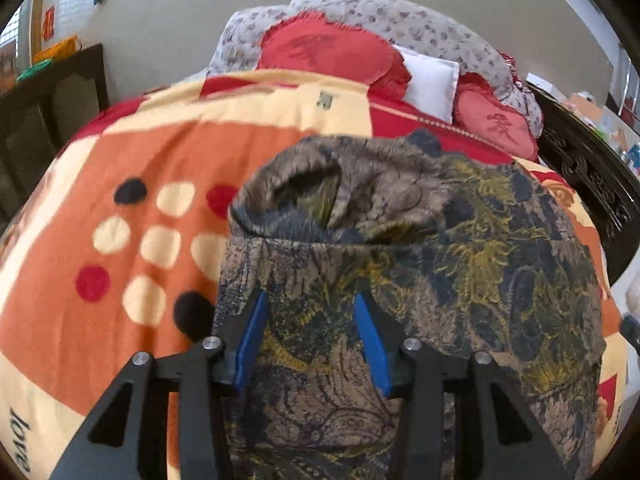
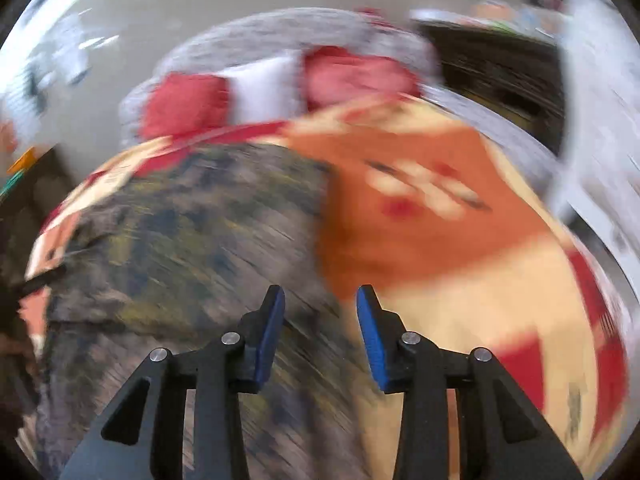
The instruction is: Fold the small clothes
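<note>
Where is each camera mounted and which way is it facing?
Left wrist: on the left gripper, open, facing the patterned garment and pillows.
Right wrist: on the right gripper, open, blurred, over the garment's edge on the orange blanket.
Shared: garment, blanket, pillows.

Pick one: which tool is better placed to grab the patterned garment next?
Left, probably. The left tool is open, with the garment directly between its fingers. The right tool, also open, sits at the garment's right edge, half over the blanket, in a motion-blurred view.
</note>
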